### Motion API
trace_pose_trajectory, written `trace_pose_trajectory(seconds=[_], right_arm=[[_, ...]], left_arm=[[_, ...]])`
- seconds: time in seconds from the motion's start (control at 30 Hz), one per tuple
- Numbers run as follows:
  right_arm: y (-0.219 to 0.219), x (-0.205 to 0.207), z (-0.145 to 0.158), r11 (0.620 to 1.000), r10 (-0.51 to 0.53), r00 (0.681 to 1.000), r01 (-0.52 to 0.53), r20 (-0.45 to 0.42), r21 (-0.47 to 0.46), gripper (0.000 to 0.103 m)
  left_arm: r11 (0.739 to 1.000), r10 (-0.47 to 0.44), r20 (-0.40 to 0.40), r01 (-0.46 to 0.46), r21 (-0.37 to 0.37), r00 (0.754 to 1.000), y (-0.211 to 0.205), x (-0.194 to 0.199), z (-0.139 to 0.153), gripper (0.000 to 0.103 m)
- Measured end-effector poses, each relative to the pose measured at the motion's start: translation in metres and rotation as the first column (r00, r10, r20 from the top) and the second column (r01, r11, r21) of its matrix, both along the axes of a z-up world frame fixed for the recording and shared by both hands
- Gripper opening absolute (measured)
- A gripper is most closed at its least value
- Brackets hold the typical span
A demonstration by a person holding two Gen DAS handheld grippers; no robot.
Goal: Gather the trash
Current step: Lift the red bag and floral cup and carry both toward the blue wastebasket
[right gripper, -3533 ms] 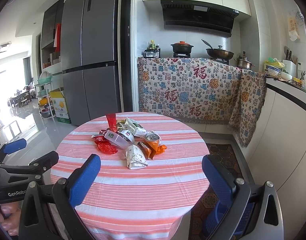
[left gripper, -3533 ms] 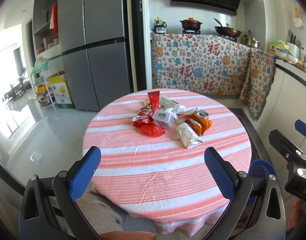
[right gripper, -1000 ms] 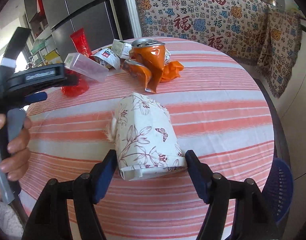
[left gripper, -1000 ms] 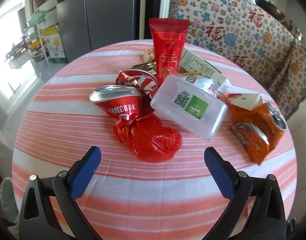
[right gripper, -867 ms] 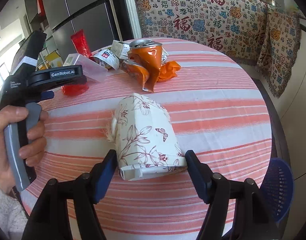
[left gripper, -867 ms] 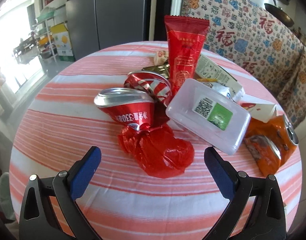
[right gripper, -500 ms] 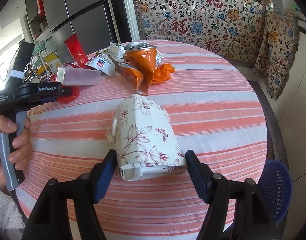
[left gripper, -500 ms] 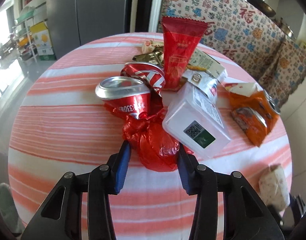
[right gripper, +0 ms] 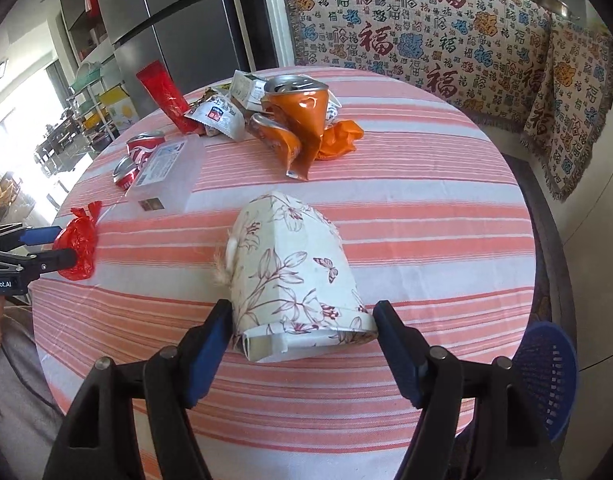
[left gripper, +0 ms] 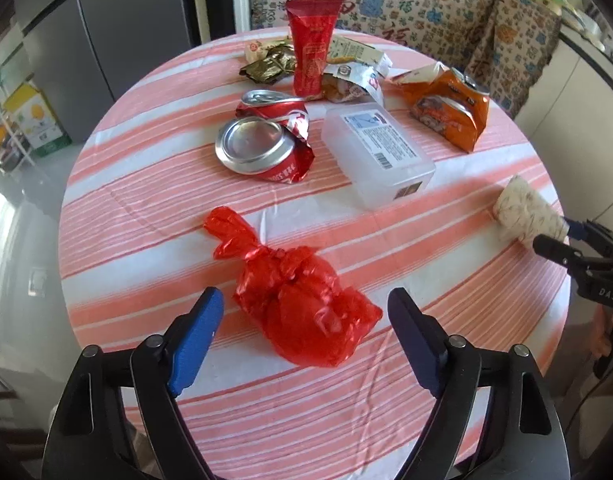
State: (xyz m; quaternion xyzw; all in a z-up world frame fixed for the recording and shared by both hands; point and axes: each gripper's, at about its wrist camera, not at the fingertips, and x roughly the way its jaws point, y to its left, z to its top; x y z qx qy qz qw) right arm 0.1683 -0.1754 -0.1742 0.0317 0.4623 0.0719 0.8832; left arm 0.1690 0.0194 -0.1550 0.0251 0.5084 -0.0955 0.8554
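A knotted red plastic bag lies on the striped tablecloth between the fingers of my left gripper, whose jaws stand apart with gaps on both sides of the bag. My right gripper is shut on a crushed white floral paper cup lying on its side. The cup also shows in the left wrist view, and the red bag in the right wrist view. The trash pile holds a crushed red can, a clear plastic box, an orange can and wrapper and a red tube packet.
A blue mesh basket stands on the floor beside the table at the right. A patterned cloth covers the counter behind. A grey fridge stands at the back left.
My left gripper closed on the red bag, drew it toward the table's near edge away from the pile, and its jaws now stand wider. My right gripper stays closed on the floral cup.
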Motion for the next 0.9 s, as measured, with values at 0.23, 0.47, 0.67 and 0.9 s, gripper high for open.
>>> trace_pose_trajectory(seconds=[0.23, 0.47, 0.67, 0.9], right_arm=[[-0.013, 0.021, 0.027, 0.997, 0.048, 0.996, -0.043, -0.08, 0.069, 0.086], [0.035, 0.051, 0.01, 0.974, 0.183, 0.95, -0.21, -0.254, -0.083, 0.085], [0.023, 0.042, 0.03, 0.979, 0.179, 0.957, -0.196, -0.229, -0.054, 0.032], [0.009, 0.036, 0.042, 0.983, 0.17, 0.965, -0.181, -0.198, -0.037, 0.001]], left_arm=[[0.991, 0.131, -0.043, -0.132, -0.02, 0.99, 0.012, -0.003, -0.012, 0.094], [0.992, 0.122, -0.083, -0.124, -0.017, 0.989, 0.011, -0.003, -0.022, 0.048], [0.997, 0.059, -0.044, -0.062, -0.055, 0.997, -0.005, -0.016, -0.005, 0.044], [1.0, -0.014, -0.002, 0.014, -0.024, 1.0, -0.048, -0.02, 0.008, 0.044]])
